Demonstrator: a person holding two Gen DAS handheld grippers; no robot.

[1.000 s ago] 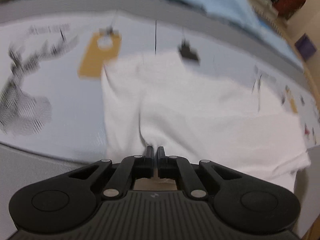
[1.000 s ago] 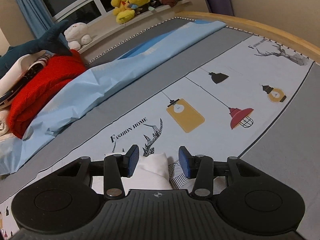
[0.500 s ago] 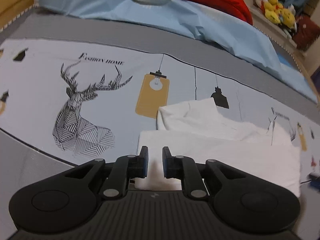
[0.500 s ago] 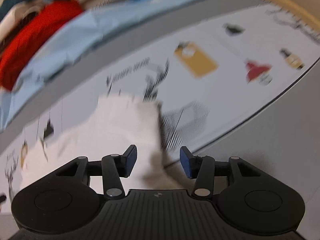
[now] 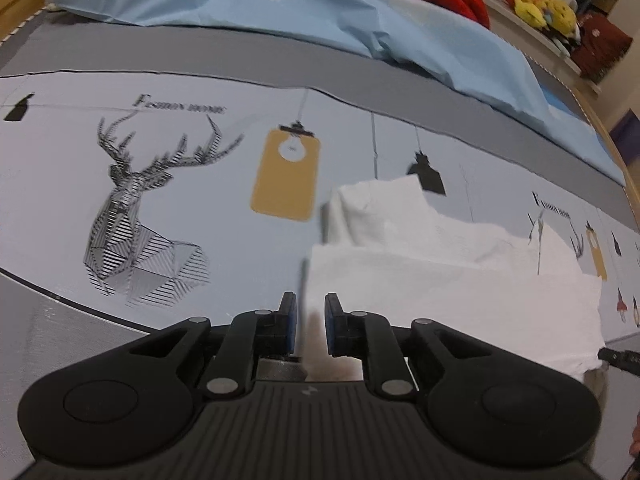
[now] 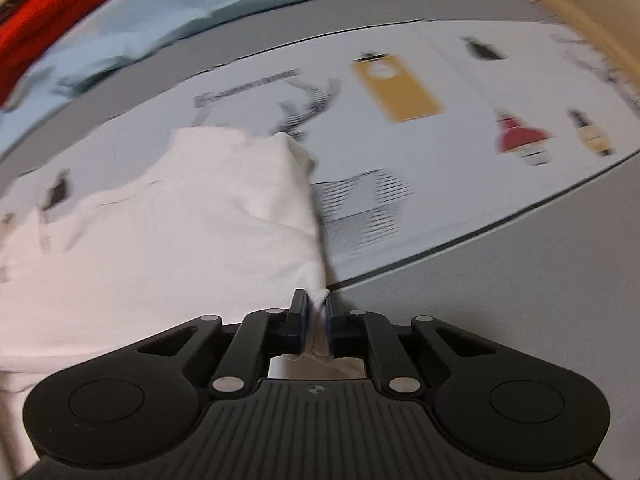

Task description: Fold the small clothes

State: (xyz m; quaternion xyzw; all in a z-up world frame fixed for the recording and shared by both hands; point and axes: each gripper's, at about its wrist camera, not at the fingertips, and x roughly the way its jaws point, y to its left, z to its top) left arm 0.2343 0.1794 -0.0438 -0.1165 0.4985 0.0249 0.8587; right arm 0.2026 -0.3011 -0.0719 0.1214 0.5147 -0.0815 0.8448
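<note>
My right tongs [image 6: 317,307] have just clamped the soft white cotton garment's [image 6: 180,232] corner to fold it; left tongs [image 5: 310,312] stand apart, empty.

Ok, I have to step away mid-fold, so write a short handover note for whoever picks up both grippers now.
Left gripper: open, nothing pinched, hovering at the white garment's near corner.
Right gripper: jaws have just closed; shut on the garment's near corner.
Garment: on the printed bedsheet, partly folded, one layer over another.
Done: a first fold.
Left: probably carry the right corner across, then flatten.
</note>
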